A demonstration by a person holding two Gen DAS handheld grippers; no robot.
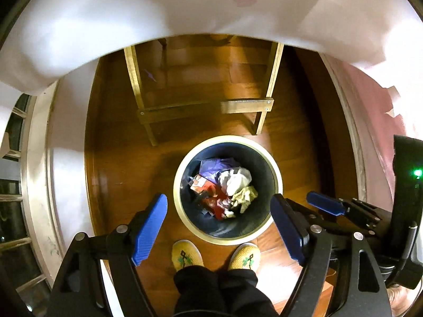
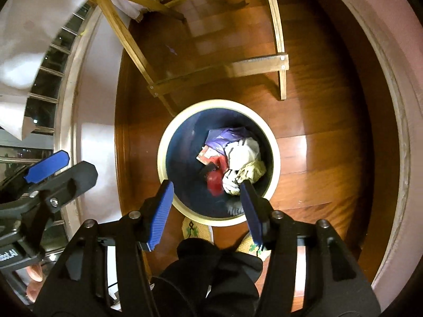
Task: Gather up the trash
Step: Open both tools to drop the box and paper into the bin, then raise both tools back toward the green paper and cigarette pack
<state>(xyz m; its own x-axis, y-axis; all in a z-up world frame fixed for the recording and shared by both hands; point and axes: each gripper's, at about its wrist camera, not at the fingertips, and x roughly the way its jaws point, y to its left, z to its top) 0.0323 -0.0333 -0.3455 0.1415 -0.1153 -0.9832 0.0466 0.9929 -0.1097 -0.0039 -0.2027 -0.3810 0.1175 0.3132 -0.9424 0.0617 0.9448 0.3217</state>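
Observation:
A round bin with a cream rim (image 1: 230, 138) (image 2: 219, 103) and a dark inside stands on the wood floor, straight below both grippers. In it lie a crumpled white paper (image 1: 235, 179) (image 2: 243, 153), red wrappers (image 1: 214, 198) (image 2: 215, 182), a purple wrapper (image 1: 214, 166) (image 2: 224, 138) and a yellowish tissue (image 1: 246, 195) (image 2: 253, 170). My left gripper (image 1: 219, 227) hangs open over the bin's near edge, nothing between its blue pads. My right gripper (image 2: 206, 211) is open too and holds nothing. It is just to the right of the left one.
A wooden table frame (image 1: 201, 108) (image 2: 219, 71) stands just beyond the bin, under a white cloth (image 1: 185, 5). A person's yellow shoes (image 1: 186, 253) and dark trouser legs are at the bin's near side. A window with bars (image 1: 13, 185) is at the left.

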